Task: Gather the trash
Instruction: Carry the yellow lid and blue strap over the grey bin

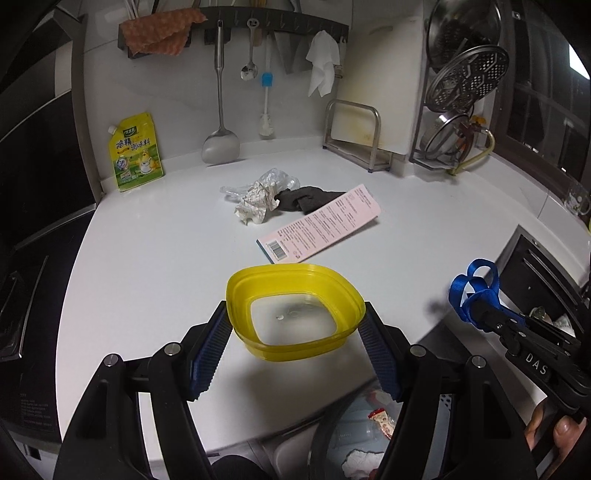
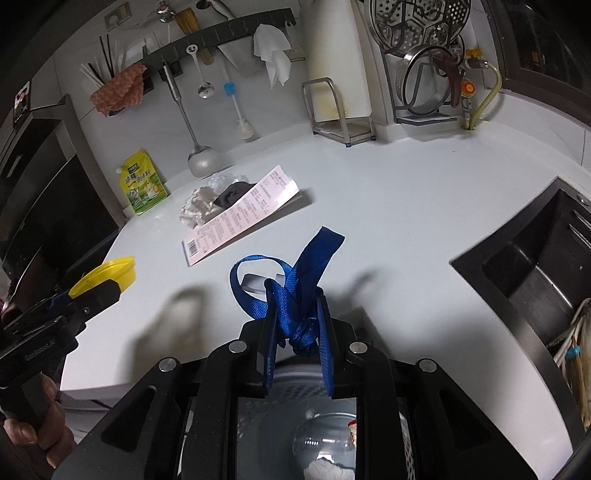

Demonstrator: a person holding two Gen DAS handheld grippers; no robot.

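Observation:
My left gripper point(image 1: 295, 317) is shut on a shallow yellow plastic container point(image 1: 291, 280), its blue pads pressing both sides above the front edge of the white counter point(image 1: 147, 266). My right gripper point(image 2: 295, 314) is shut on a knotted blue strap point(image 2: 306, 266), whose loops stick up past the fingertips. In the left wrist view the blue strap point(image 1: 472, 288) shows at the right. A trash bin point(image 2: 258, 417) sits below both grippers, holding a clear bottle and wrappers. On the counter lie crumpled paper point(image 1: 256, 208), clear plastic wrap point(image 1: 277, 179), a dark cloth point(image 1: 306, 199) and a pink printed box point(image 1: 321, 229).
A yellow seasoning pouch point(image 1: 136, 153) leans at the back left. Utensils and cloths hang on a wall rail point(image 1: 280, 22). A cutting board rack point(image 1: 354, 129) and a dish rack point(image 1: 458, 92) stand at the back right. A dark sink point(image 2: 535, 266) is on the right.

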